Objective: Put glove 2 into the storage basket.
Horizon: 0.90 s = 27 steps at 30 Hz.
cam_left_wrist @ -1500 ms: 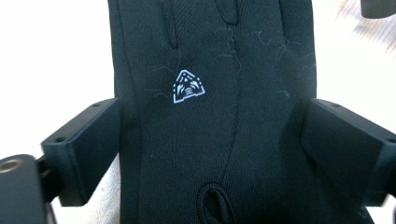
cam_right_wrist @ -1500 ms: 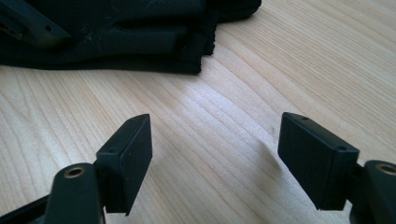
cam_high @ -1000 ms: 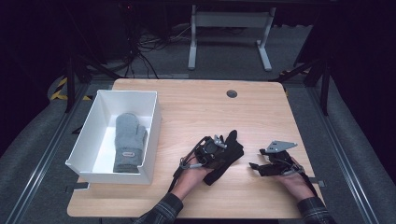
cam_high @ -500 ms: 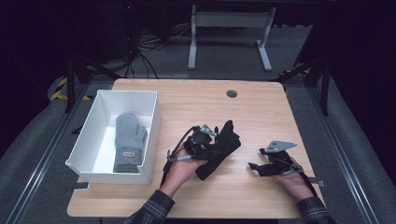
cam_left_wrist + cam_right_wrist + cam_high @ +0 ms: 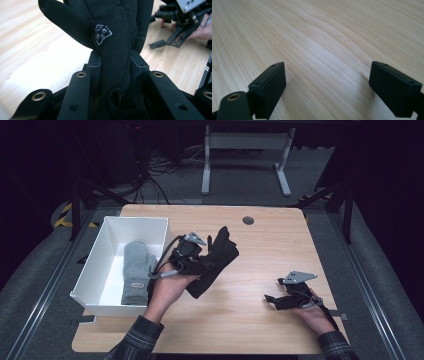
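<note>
A black glove (image 5: 216,260) with a small white logo (image 5: 103,33) hangs above the wooden table (image 5: 260,245), and my left gripper (image 5: 202,265) is shut on its cuff end. In the left gripper view the glove (image 5: 115,37) fills the gap between the two jaws. A grey mitten (image 5: 136,270) lies inside the white box (image 5: 135,219) at the left. My right gripper (image 5: 272,301) rests low over the table's front right. Its jaws have just been opening and stand wide (image 5: 332,82), with only bare wood between them.
A round cable hole (image 5: 247,220) sits near the table's far edge. The white box takes up the left side and overhangs the table's left edge. Beyond the table are a metal frame (image 5: 245,150) and dark floor.
My left gripper has risen with the black glove and moved left toward the white box. The right hand has stayed put while its jaws spread a little wider.
</note>
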Tool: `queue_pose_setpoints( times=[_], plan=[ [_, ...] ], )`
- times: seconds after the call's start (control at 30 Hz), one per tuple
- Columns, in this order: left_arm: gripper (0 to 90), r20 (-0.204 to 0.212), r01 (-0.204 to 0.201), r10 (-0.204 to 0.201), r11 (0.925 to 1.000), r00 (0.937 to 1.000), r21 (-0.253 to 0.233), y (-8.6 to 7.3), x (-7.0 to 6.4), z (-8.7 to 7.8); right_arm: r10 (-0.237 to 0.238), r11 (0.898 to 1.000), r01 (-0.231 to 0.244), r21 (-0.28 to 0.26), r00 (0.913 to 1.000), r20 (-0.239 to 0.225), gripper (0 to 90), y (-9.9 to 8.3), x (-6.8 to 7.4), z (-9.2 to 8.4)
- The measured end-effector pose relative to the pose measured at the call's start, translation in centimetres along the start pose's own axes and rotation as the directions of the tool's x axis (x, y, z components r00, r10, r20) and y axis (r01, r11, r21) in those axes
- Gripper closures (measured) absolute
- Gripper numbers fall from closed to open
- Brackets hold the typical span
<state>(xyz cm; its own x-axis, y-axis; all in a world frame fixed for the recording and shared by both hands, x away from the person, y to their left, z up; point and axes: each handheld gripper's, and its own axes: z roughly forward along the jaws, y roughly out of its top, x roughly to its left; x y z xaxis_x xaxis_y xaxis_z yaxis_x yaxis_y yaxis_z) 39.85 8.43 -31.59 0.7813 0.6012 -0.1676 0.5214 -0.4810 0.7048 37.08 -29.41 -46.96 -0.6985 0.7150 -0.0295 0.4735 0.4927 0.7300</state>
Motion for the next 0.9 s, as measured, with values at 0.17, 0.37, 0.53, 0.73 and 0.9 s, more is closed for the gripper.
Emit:
queue_pose_setpoints(
  times=[0.17,0.37,0.53,0.73,0.9],
  plan=[
    [68.7,-0.058,0.026,-0.027,0.9992,0.998,-0.032,0.0,1.8,-3.5,0.004,1.0,-0.004,0.002,1.0,0.004,14.2,0.0,0.1,0.0],
    [68.7,-0.114,0.078,-0.085,0.9946,0.9898,-0.069,-1.1,4.1,-6.8,0.006,1.0,-0.006,0.001,1.0,0.005,14.1,0.0,0.1,0.0],
    [68.7,-0.187,0.129,-0.139,0.9895,0.9725,-0.066,-2.9,6.2,-8.6,0.007,1.0,-0.007,0.001,1.0,0.007,14.1,0.1,0.1,0.1],
    [68.7,-0.257,0.207,-0.214,0.9769,0.9425,-0.055,-5.7,9.2,-9.8,0.008,1.0,-0.008,0.001,0.9999,0.009,13.8,0.1,0.1,0.1],
    [68.6,-0.277,0.265,-0.265,0.9635,0.9236,-0.037,-7.4,10.9,-9.5,0.01,1.0,-0.01,0.001,0.9999,0.01,13.7,0.1,0.1,0.1]
  ],
)
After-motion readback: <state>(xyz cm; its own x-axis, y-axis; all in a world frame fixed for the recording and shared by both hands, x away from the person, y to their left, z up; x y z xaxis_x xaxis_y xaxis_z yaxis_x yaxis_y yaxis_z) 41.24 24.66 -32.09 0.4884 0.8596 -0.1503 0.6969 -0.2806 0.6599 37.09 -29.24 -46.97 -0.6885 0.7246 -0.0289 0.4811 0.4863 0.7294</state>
